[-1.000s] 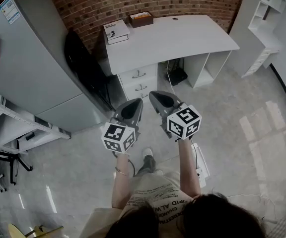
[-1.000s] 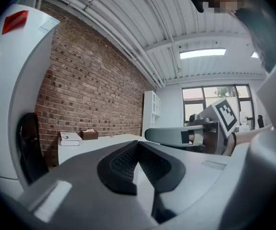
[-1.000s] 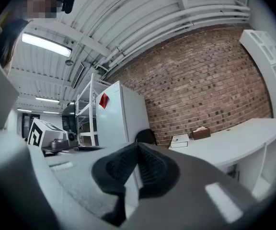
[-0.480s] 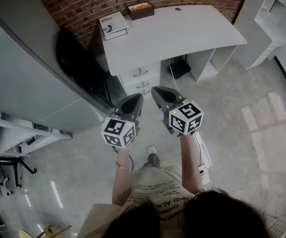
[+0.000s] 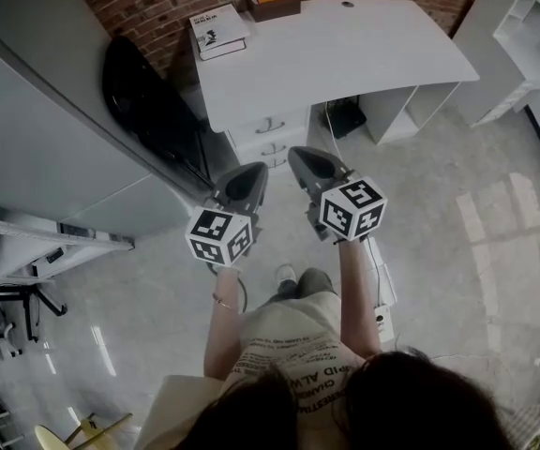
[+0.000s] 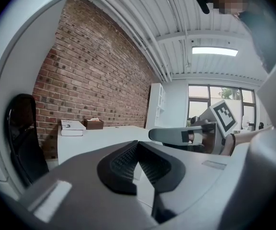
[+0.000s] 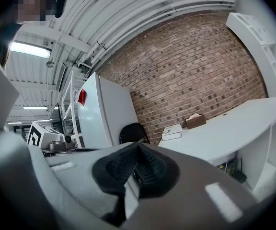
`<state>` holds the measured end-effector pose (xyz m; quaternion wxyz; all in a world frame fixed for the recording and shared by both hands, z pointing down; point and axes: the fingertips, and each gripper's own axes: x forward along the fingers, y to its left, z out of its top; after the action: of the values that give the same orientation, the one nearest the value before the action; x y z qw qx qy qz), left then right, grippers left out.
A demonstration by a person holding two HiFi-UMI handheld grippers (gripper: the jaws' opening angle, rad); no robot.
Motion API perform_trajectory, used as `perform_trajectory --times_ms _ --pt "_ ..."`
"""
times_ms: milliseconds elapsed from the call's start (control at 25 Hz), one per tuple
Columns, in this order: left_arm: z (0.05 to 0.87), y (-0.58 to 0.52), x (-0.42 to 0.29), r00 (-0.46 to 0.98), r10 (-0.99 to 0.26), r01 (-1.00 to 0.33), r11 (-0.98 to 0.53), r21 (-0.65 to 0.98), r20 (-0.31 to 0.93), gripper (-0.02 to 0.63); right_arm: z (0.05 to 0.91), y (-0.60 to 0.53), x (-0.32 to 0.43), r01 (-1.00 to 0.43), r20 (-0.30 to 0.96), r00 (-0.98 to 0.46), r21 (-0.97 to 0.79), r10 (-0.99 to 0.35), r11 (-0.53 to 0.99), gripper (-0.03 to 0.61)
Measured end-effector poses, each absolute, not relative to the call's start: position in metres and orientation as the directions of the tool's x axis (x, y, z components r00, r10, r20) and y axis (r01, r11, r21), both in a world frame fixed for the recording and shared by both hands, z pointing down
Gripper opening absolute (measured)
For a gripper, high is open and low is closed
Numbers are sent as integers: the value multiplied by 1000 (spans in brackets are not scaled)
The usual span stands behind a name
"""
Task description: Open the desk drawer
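Observation:
The white desk (image 5: pixel 345 50) stands ahead against the brick wall, with a stack of drawers under its left part. The top drawer (image 5: pixel 270 125) and the one below it (image 5: pixel 273 148) are closed, each with a small metal handle. Both grippers hang in the air in front of the drawers, apart from them. My left gripper (image 5: pixel 247 178) is shut with nothing in it, and its pads (image 6: pixel 128 159) meet at the tip. My right gripper (image 5: pixel 305 160) is shut and empty too, its pads (image 7: pixel 150 164) pressed together. The lowest drawer is hidden behind the grippers.
A black chair (image 5: pixel 153 106) stands left of the drawers beside a tall grey cabinet (image 5: pixel 45 148). On the desk lie a book (image 5: pixel 218 31) and a brown tissue box (image 5: pixel 273 3). A black bag (image 5: pixel 347 118) and cables sit under the desk. White shelving (image 5: pixel 523 26) is at right.
The person has stepped a little nearer the desk, so it sits closer and higher in the head view. Both grippers stay shut and keep their places side by side.

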<state>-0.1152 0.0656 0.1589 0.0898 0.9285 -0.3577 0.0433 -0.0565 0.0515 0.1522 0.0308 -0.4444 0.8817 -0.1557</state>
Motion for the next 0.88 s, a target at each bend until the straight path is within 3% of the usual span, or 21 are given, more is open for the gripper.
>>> perform_trajectory --times_ms 880 --pt "190 3 -73 575 -798 -815 -540 210 181 -2 172 -25 -32 -635 158 -768 -310 -620 708 3"
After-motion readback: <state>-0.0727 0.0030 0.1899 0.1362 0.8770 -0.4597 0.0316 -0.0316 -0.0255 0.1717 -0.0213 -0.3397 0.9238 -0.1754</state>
